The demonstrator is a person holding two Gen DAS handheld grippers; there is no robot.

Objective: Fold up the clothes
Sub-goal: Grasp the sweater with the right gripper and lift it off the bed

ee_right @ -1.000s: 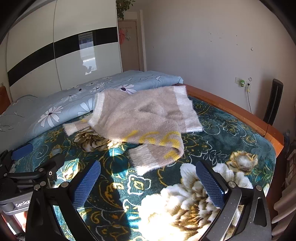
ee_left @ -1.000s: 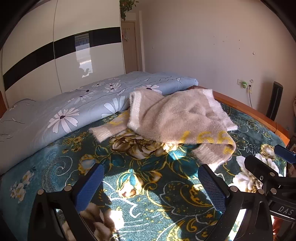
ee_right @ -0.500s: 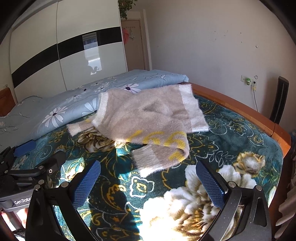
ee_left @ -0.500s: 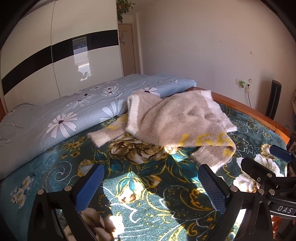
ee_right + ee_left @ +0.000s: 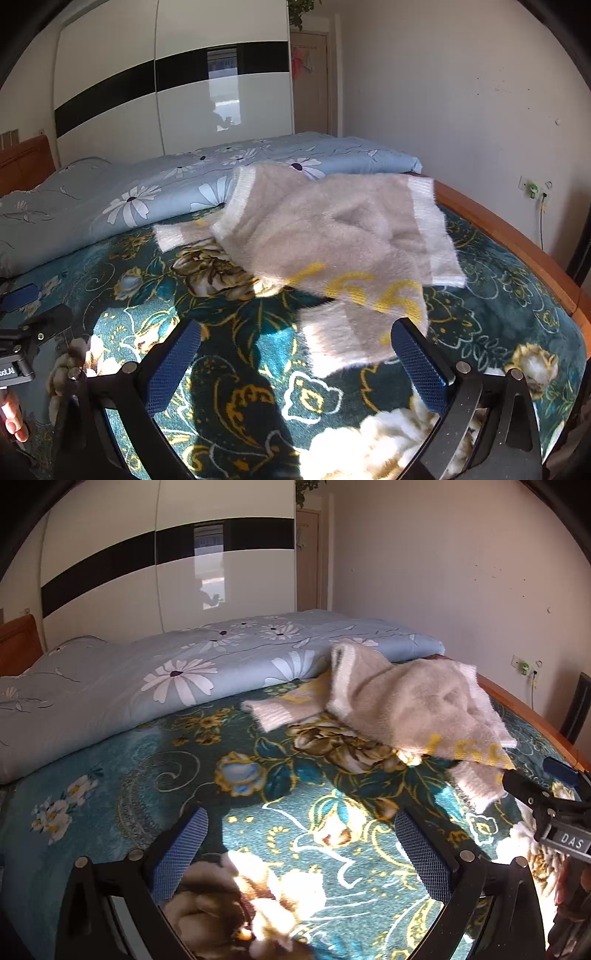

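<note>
Both grippers, left gripper (image 5: 301,843) and right gripper (image 5: 295,356), hung agape; the sweater (image 5: 332,240) at frame centre wanted flattening first, sleeve cuff (image 5: 340,339) pinched squarely.

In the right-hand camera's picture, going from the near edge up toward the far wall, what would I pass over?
right gripper with its jaws open → teal flowered blanket → fuzzy beige sweater → light blue daisy quilt → white wardrobe with a black band

Both wrist views face sweater (image 5: 406,701) across bed (image 5: 517,314)
</note>
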